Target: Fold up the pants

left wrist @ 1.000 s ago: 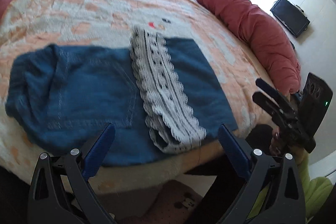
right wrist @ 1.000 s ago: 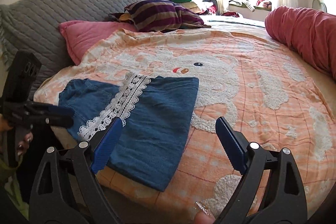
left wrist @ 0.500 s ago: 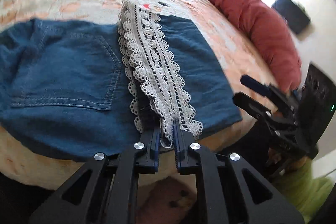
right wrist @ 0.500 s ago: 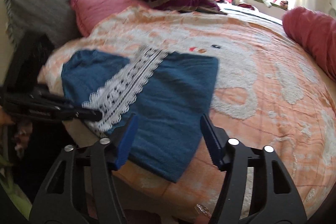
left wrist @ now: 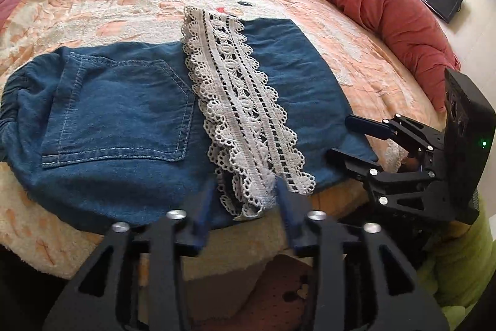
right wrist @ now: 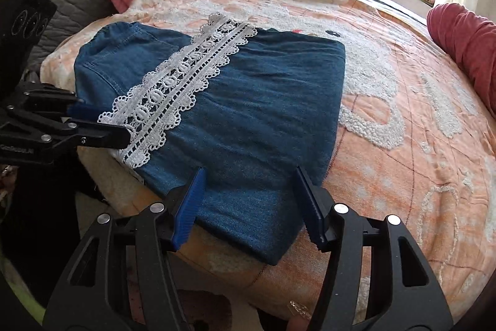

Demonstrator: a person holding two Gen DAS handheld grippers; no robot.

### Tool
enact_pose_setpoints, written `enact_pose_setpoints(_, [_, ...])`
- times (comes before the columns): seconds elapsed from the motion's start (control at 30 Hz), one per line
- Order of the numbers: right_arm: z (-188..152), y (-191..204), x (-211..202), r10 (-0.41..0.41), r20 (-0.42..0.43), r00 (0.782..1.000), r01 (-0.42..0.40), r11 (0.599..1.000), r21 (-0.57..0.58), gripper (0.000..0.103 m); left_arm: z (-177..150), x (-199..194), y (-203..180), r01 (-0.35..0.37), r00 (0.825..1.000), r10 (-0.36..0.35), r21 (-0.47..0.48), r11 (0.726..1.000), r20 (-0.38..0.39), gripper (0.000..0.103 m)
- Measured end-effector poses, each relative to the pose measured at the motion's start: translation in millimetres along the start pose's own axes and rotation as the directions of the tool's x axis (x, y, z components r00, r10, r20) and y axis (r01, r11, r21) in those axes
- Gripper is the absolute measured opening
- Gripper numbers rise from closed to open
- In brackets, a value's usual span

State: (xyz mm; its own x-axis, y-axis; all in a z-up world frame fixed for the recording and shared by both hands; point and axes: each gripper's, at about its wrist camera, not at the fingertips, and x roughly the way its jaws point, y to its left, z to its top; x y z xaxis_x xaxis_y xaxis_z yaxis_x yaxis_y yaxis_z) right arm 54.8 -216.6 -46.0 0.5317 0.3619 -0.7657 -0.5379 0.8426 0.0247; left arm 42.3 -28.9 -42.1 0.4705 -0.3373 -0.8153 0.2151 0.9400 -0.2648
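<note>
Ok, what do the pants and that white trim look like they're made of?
Pants: soft, matte blue denim, judging by the contrast stitching around the back pocket. White trim: openwork lace, probably cotton, with scalloped edges and holes showing the denim beneath.

Matt blue denim pants [left wrist: 124, 120], white openwork lace trim [left wrist: 245, 114], nubbly peach cloth bedspread [right wrist: 418, 120]
</note>
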Motion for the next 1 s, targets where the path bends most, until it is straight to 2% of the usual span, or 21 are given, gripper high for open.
enact_pose_setpoints(0.07, [0.5,-2.4,-1.5,0.012,0.010,1.000,-0.012,1.000,0.015,0.052,-0.3,-4.2,-0.5,0.003,1.000,-0.003,0.003,1.000,0.009,0.062])
enact_pose_setpoints(0.2, [0.6,-8.1,-11.3,0.022,0.051,0.998,-0.024,0.999,0.042,0.053,-1.4,-14.1,-2.4,-0.022,0.999,0.022,0.019,1.000,0.033,0.073])
enact_pose_setpoints(0.37, [2.0,-18.3,-22.0,0.029,0.111,0.993,-0.040,0.995,0.096,0.065,2.7,-24.3,-1.3,-0.082,0.995,0.080,0.026,0.996,0.057,0.094])
enact_pose_setpoints(0.47, [2.5,-23.4,-25.7,0.022,0.138,0.990,-0.040,0.991,0.125,0.070,4.8,-28.5,-2.9,-0.110,0.992,0.108,0.029,0.994,0.063,0.098])
enact_pose_setpoints(0.53, [3.3,-25.9,-27.8,0.011,0.154,0.988,-0.032,0.990,0.138,0.079,6.3,-30.9,-3.7,-0.136,0.989,0.134,0.037,0.990,0.065,0.098])
enact_pose_setpoints(0.63, [2.9,-28.8,-31.8,0.007,0.178,0.984,-0.035,0.988,0.152,0.087,8.0,-35.6,-3.5,-0.168,0.983,0.165,0.039,0.985,0.075,0.098])
enact_pose_setpoints(0.8, [4.5,-30.4,-36.7,-0.012,0.212,0.977,-0.024,0.986,0.165,0.091,9.0,-41.5,-1.6,-0.210,0.975,0.206,0.039,0.977,0.088,0.098])
enact_pose_setpoints(1.0, [7.6,-29.9,-43.9,-0.024,0.229,0.973,-0.017,0.985,0.174,0.094,9.0,-47.8,4.9,-0.228,0.969,0.225,0.017,0.974,0.098,0.098])
